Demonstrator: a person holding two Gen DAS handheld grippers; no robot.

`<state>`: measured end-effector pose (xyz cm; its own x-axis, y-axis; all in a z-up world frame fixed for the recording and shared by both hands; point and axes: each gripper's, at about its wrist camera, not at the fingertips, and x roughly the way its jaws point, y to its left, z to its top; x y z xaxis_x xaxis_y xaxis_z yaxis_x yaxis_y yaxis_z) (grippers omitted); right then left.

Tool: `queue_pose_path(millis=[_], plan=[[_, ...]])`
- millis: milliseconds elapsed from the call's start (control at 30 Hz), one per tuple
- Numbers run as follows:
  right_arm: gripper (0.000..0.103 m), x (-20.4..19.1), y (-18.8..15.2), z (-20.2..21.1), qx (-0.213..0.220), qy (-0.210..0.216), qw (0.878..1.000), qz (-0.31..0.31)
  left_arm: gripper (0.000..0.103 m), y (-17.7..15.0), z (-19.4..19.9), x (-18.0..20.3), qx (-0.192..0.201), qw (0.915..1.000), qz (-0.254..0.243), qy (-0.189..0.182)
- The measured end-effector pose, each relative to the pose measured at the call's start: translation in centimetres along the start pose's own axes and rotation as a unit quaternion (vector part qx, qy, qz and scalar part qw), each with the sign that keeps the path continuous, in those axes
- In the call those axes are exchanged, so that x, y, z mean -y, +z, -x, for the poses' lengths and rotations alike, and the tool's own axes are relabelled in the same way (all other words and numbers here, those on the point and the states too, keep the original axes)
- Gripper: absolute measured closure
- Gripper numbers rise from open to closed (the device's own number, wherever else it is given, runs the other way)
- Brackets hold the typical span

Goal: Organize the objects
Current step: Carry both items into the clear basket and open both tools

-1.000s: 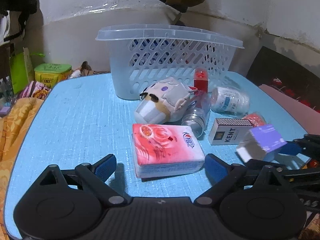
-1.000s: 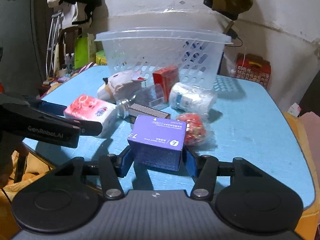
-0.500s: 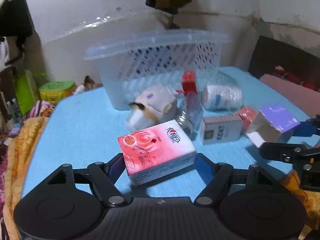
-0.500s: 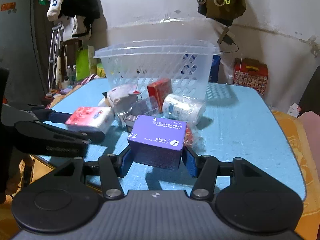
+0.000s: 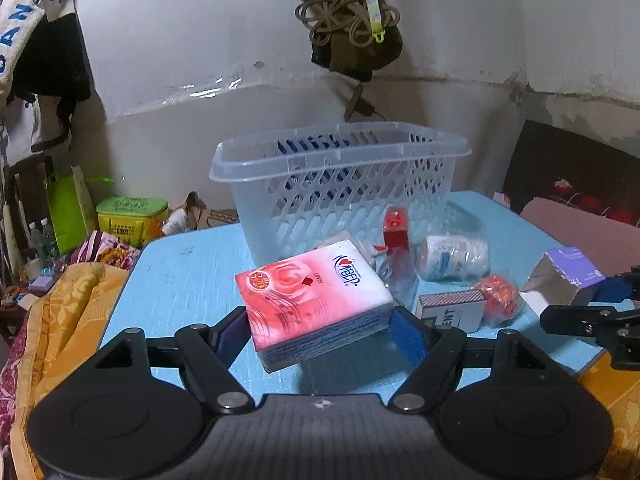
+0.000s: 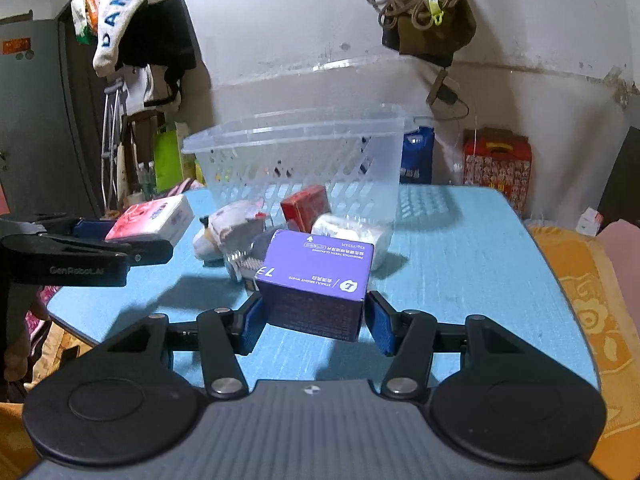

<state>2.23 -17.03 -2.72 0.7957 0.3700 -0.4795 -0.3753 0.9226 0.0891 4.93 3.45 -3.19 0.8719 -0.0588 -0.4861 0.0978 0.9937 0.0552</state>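
My left tool (image 5: pixel 320 330) is clamped on the pink tissue pack (image 5: pixel 314 298), which hangs tilted above the blue bench (image 5: pixel 180 280), and my right tool (image 6: pixel 314 322) grips the purple box (image 6: pixel 316 280) the same way, also clear of the surface. The clear plastic basket (image 5: pixel 340 184) stands at the back of the bench; through its slotted wall I can make out nothing of mine inside, though I can't see its floor properly. So I judge the sorting has barely begun: two things are lifted, none delivered. Left on the bench, crowded just in front of the basket, are a red carton (image 5: pixel 396 226), a white wrapped roll (image 5: pixel 456 256), a cigarette pack (image 5: pixel 450 310), a small red bundle (image 5: pixel 498 294), a clear bottle (image 5: pixel 400 280) and a white stuffed toy (image 6: pixel 228 230). Both loads need carrying over the rim, then the rest follow.
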Motion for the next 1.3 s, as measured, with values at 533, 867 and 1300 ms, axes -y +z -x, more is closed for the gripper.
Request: queue_pose_path(millis=[533,867,1300], plan=[[0.046,1.0,2.4,0.9,0.056,0.0,0.998,-0.016,0.024,1.0,2.6,-1.8,0.063,0.9979,0.016,0.004],[0.046,0.1,7.1,-0.9,0.073,0.007,0.997,0.002,0.024,3.9,1.4,-3.4,0.077,0.9949,0.065,-0.005],[0.046,1.3,15.3,-8.9,0.024,-0.05,0.998,0.016,0.024,13.2,-3.5,-4.6,0.077,0.9931,0.086,0.017]])
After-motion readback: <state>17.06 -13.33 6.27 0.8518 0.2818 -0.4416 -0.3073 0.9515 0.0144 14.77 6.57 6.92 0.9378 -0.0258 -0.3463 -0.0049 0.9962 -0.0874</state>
